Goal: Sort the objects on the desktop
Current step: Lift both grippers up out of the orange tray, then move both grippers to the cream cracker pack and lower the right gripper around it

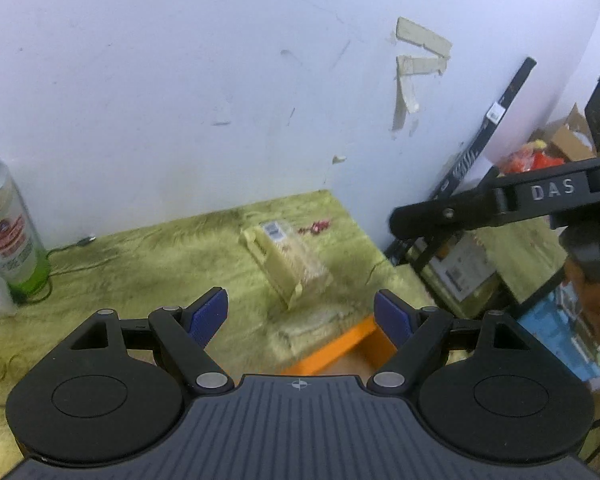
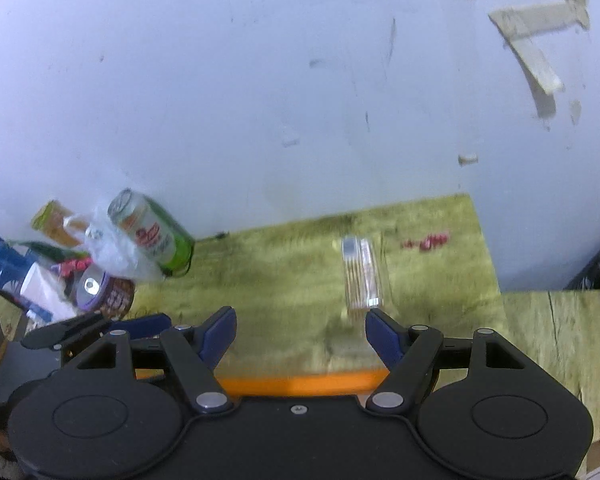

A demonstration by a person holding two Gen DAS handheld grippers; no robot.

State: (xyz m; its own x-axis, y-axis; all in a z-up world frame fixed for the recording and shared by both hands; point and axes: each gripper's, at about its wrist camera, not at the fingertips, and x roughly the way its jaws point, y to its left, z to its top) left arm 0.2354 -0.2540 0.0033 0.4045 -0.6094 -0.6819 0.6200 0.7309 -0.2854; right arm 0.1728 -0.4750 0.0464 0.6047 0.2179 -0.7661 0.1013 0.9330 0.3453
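While both sets of tongs hang above the counter point(image 1: 148, 256), its green fuzzy cloth carries the one thing lying squarely ahead: a clear packet point(image 1: 286, 264) of pale sticks, flat on the cloth near the middle, with a small red scrap point(image 1: 315, 227) just beyond it by the wall point(image 1: 180, 80). A green can point(image 1: 14, 232) stands at the left edge; in the right wrist view it sits beside a jumble of a bottle point(image 2: 4, 264), a plastic bag point(image 2: 112, 252) and a dark tin point(image 2: 104, 292).

Risk, judged from here: the packet is thin and slick, and it lies flat in deep pile, so a descent at the wrong angle could snag the cloth or skid the packet toward the orange counter edge point(image 1: 336, 350) rather than lift it. With two tools close together, they could also knock each other over the same target. Blur on the cloth makes exact spacing hard to read.

Left tongs point(image 1: 300, 316) are spread apart, blue pads clear of everything, nothing between them. Right tongs point(image 2: 300, 336) are likewise parted and empty, the packet point(image 2: 362, 272) visible beyond the gap, not touched.
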